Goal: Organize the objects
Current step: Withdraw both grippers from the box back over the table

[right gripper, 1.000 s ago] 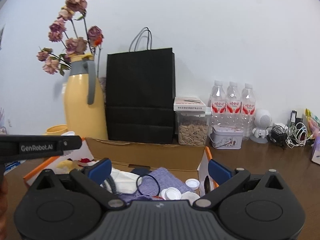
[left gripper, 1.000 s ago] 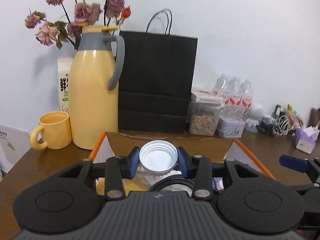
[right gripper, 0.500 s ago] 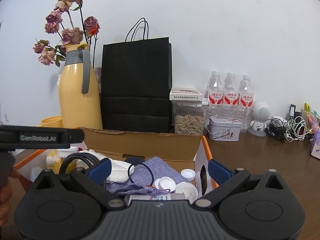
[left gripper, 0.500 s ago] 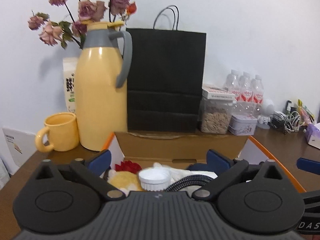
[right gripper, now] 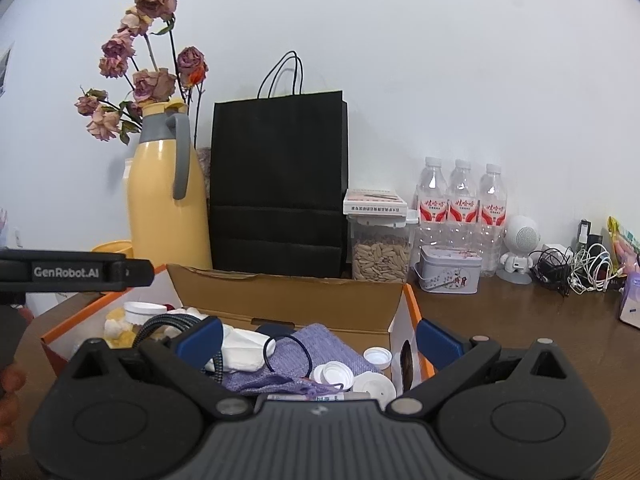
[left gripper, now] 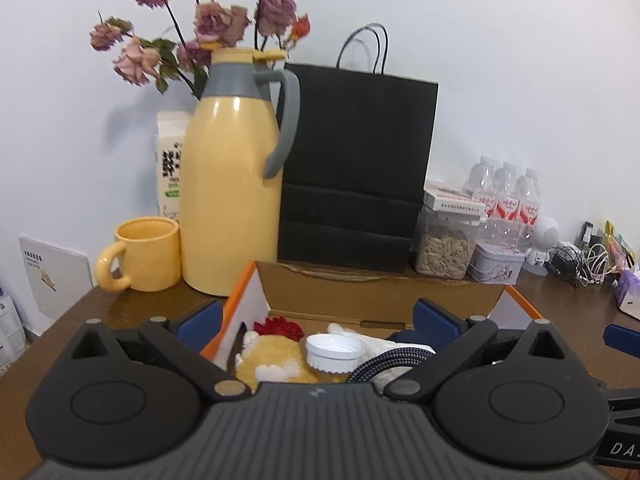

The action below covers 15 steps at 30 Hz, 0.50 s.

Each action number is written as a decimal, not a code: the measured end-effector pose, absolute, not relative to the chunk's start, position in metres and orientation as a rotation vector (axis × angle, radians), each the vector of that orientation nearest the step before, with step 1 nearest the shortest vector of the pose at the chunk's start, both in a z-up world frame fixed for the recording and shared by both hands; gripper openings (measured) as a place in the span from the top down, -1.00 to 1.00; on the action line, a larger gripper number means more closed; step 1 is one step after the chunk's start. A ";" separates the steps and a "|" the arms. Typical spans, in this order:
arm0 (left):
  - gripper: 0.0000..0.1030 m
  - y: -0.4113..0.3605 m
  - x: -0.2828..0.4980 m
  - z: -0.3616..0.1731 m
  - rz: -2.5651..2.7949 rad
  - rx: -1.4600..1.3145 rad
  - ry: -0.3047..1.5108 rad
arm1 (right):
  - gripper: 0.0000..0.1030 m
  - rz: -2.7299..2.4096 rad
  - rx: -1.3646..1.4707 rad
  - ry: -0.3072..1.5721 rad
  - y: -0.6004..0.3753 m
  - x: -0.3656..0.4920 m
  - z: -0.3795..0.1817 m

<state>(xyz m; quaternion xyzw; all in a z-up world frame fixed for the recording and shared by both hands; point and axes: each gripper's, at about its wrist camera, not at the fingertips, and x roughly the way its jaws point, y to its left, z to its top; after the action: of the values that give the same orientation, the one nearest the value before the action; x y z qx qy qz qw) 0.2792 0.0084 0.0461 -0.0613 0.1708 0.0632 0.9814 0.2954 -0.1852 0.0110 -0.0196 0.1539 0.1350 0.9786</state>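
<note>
Over the near left part of the cardboard box (left gripper: 380,292), held the left hand-held gripper (left gripper: 318,320) with jaws just opened to full spread and the pads pressing on nothing. Spotted the white cap (left gripper: 335,353) lying mouth-up inside the box, low between the two spread fingers and clear of both pads. Saw it perched on the yellow plush toy (left gripper: 276,356), with the braided cable (left gripper: 384,364) right beside it. Found no long axis on that round cap, so judged one approach angle as good as another. Saw the right hand-held gripper (right gripper: 318,336) slack and wide too, empty, over the box's right half above the purple pouch (right gripper: 320,344) and a cluster of small white lids (right gripper: 334,372). Judged the left one far nearer the cap, the right one nearer those lids. Reckoned the cap delivered; looked like time to lift clear and hunt the desk (right gripper: 520,320) for the next item.
</note>
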 end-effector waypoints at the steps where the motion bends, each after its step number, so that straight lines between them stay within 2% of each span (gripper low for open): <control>1: -1.00 0.009 0.274 0.049 0.126 -0.123 0.337 | -1.00 0.273 -0.043 0.306 -0.185 0.294 0.012; 15: -1.00 0.012 0.183 0.060 0.105 -0.074 0.324 | -1.00 0.326 -0.048 0.294 -0.186 0.224 0.036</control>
<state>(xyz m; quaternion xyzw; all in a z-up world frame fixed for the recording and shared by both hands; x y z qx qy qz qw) 0.1831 0.0118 0.0604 -0.0370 0.1611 0.0521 0.9849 0.2242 -0.1864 0.0356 -0.0238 0.1459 0.1618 0.9757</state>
